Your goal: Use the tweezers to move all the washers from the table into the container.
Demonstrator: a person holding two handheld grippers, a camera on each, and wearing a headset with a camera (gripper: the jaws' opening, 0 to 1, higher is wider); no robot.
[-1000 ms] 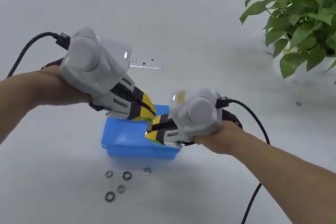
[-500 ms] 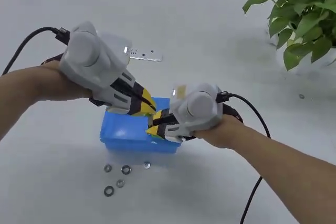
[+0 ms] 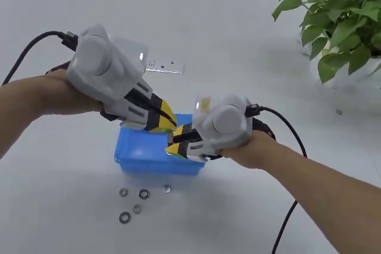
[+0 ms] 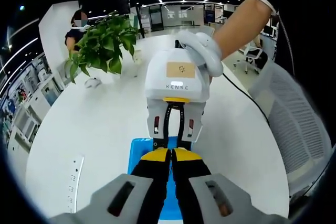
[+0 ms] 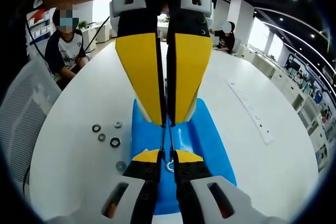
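Your left claw (image 3: 168,124) is clamped shut on the tweezers (image 5: 165,135), which reach from it across the blue container (image 3: 143,156) on the white worktop (image 3: 238,46). Meeting it nose to nose, your right claw (image 3: 172,145) is closed on the tweezers' arms near their tips, where one washer (image 5: 169,167) sits over the container's inside. The loose washers (image 3: 143,194) lie in a small cluster on the worktop just beside the container's near wall.
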